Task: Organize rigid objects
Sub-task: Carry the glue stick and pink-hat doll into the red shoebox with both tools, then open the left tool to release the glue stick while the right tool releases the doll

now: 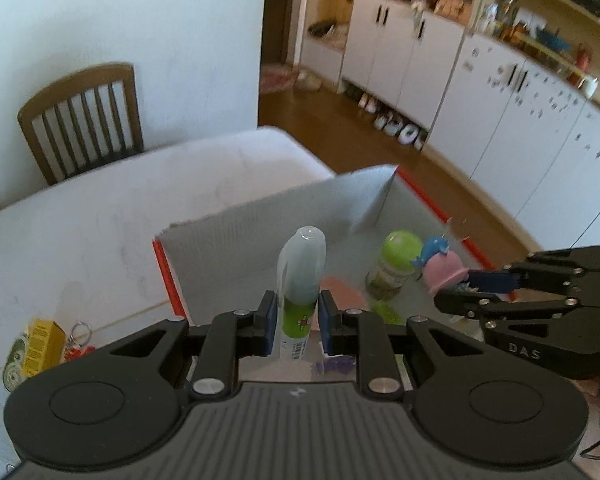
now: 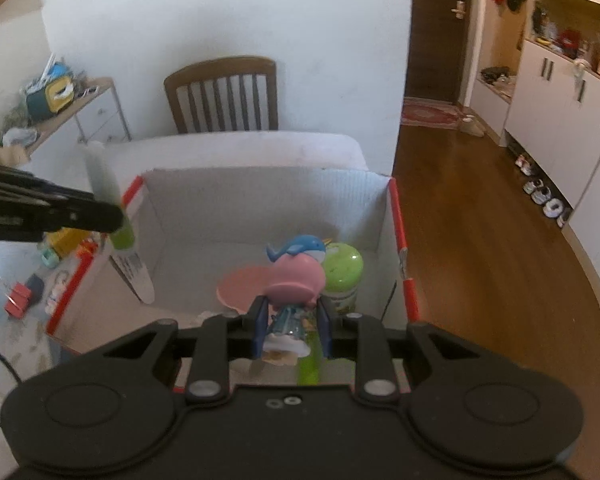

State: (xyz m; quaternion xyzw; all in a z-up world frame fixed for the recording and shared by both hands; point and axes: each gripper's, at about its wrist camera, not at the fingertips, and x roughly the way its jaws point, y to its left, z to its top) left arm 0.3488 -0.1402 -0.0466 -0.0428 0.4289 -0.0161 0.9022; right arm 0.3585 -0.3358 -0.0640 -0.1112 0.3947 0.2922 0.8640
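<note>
My left gripper is shut on a tube with a translucent cap and a green label, held upright over the near left part of a white cardboard box with red edges. My right gripper is shut on a small figurine wearing a pink hat topped by a blue whale, above the box. Inside lie a green-lidded jar and a pink plate. The left wrist view shows the right gripper with the figurine beside the jar. The right wrist view shows the left gripper with the tube.
The box stands on a table with a white cloth. Left of the box lie a yellow carton, a tin, a keyring and a red binder clip. A wooden chair stands behind the table. Wood floor and white cabinets are to the right.
</note>
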